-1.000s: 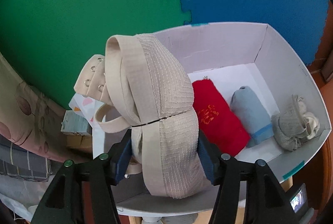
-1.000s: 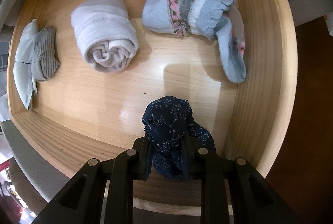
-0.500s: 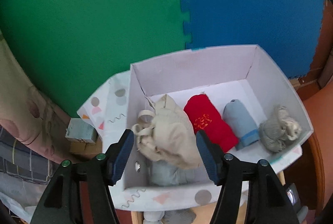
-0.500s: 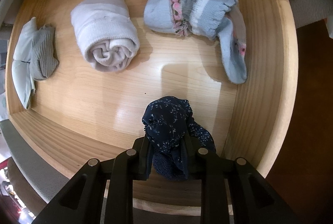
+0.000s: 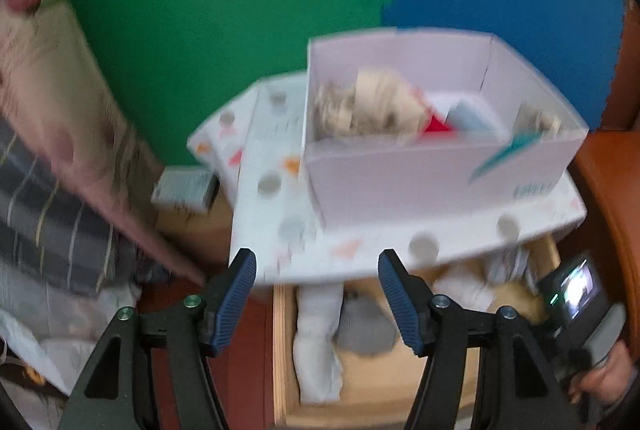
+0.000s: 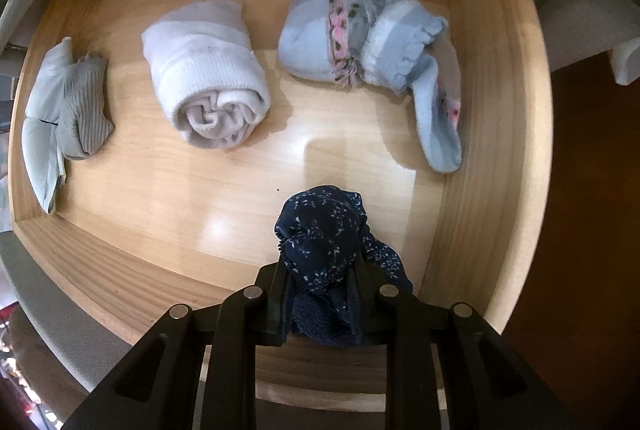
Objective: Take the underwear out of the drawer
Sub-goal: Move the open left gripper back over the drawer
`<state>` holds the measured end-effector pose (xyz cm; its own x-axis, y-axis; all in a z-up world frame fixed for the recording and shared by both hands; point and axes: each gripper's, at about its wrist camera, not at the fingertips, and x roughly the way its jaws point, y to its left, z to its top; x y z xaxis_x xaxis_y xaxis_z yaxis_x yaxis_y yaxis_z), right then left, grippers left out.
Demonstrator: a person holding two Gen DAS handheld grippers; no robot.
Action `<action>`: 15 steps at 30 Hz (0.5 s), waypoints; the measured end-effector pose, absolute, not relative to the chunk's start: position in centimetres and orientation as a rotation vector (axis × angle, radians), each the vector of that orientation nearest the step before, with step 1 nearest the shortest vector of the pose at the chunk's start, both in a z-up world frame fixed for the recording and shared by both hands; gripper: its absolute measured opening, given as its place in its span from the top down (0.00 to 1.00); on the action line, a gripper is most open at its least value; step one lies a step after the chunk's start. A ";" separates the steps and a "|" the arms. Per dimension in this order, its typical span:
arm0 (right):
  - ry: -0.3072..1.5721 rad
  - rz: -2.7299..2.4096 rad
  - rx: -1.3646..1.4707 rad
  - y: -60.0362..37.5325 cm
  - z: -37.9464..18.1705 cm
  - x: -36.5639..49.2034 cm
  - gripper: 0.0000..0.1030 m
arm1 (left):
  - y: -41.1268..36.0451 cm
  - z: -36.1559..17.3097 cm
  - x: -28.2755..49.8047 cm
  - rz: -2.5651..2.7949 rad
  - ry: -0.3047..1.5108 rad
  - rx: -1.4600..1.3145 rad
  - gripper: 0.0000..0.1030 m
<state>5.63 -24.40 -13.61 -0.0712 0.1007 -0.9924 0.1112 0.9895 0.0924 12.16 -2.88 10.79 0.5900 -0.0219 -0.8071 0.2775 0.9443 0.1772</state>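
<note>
the right tongs [image 6: 322,270] pointed down into the wooden drawer [image 6: 492,134], pinching a dark blue floral underwear [image 6: 324,234] near its front wall. behind it in the drawer lay a white roll [image 6: 208,74], a light blue bundle [image 6: 360,42] and a grey piece [image 6: 82,106]. the left tongs [image 5: 318,306] were spread with nothing between them, above the drawer, facing a white box [image 5: 420,182] where a beige bra [image 5: 372,106] lay.

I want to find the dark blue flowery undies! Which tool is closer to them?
Right. The right tool is shut on the dark blue flowery undies inside the wooden drawer. The left tool is open and empty, near the white box.
</note>
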 end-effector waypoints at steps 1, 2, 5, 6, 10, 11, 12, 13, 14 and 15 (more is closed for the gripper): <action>1.637 -0.016 0.153 -24.3 -13.4 5.7 0.80 | -2.4 9.7 11.6 -0.164 0.948 0.290 0.37; 1.628 -0.019 0.146 -24.2 -13.2 5.7 0.80 | -2.1 8.5 11.1 -0.150 0.974 0.280 0.37; 1.597 -0.027 0.131 -24.2 -12.4 5.9 0.80 | -1.3 5.6 9.7 -0.118 1.022 0.257 0.37; 1.587 -0.031 0.126 -24.1 -12.1 5.9 0.80 | -1.2 4.7 9.2 -0.110 1.035 0.246 0.37; 1.556 -0.040 0.123 -24.0 -11.0 6.0 0.80 | -0.9 1.5 7.6 -0.087 1.074 0.219 0.37; 1.550 -0.042 0.122 -24.0 -10.8 6.0 0.80 | -0.9 0.9 7.3 -0.080 1.078 0.215 0.37; 1.538 -0.048 0.122 -24.0 -10.6 6.0 0.80 | -1.0 0.5 7.1 -0.075 1.076 0.215 0.37; 1.527 -0.050 0.121 -24.1 -10.3 6.0 0.80 | -1.2 0.1 6.6 -0.070 1.069 0.217 0.37; 1.521 -0.050 0.121 -24.1 -10.1 6.0 0.80 | -1.3 -0.3 6.4 -0.067 1.062 0.221 0.37; 1.510 -0.054 0.118 -24.1 -9.7 6.0 0.80 | -1.4 -0.5 6.3 -0.063 1.054 0.225 0.37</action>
<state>5.95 -24.07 -9.72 0.0614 0.0378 -0.9974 0.1084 0.9931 0.0443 6.26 -1.39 -0.45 0.4946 0.0557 -0.8673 0.1589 0.9753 0.1533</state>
